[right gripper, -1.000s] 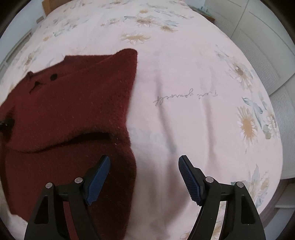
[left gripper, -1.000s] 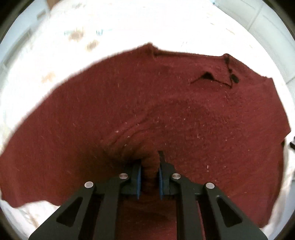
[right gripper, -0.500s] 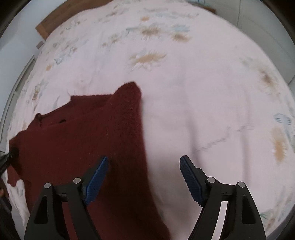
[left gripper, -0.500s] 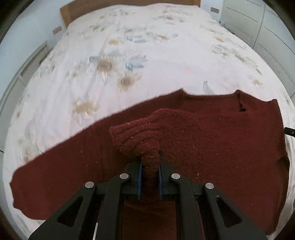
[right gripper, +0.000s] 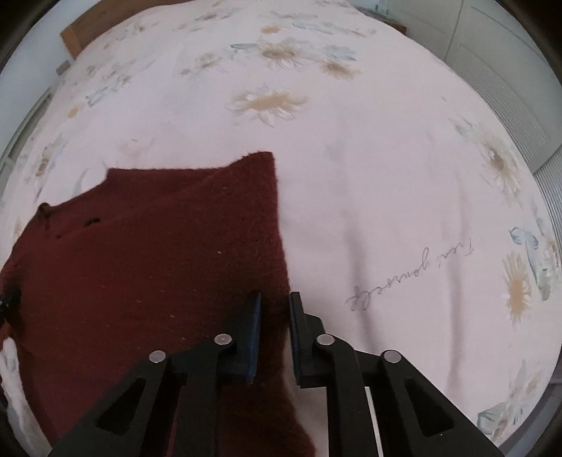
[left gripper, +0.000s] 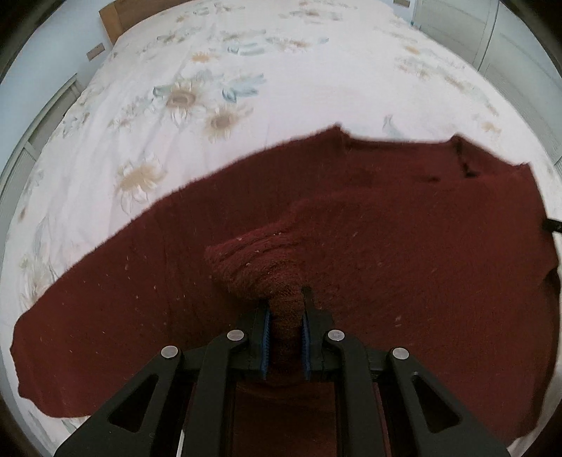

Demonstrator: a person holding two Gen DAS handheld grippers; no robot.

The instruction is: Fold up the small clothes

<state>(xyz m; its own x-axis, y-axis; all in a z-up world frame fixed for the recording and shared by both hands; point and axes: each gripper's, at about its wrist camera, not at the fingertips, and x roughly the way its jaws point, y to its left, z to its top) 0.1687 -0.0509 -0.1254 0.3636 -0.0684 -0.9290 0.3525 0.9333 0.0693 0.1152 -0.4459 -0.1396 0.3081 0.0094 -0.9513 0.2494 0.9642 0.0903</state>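
Note:
A dark red knitted sweater [left gripper: 404,246] lies spread on the bed, its sleeve stretching left. My left gripper [left gripper: 285,309] is shut on a bunched fold of the sweater and holds it raised above the rest. In the right wrist view the sweater [right gripper: 147,267] fills the left half, its right edge running down toward me. My right gripper [right gripper: 274,302] has closed on that right edge, with the fabric between the two pads.
The bed is covered by a white sheet with a daisy print [right gripper: 351,140] and a line of script [right gripper: 411,277]. A wooden headboard [left gripper: 112,14] is at the far end. White wardrobe doors [left gripper: 491,31] stand at the right.
My right gripper has gone from wide open to closed on the sweater's right edge. My left gripper keeps its hold on the fold; the sweater looks slightly nearer and flatter.

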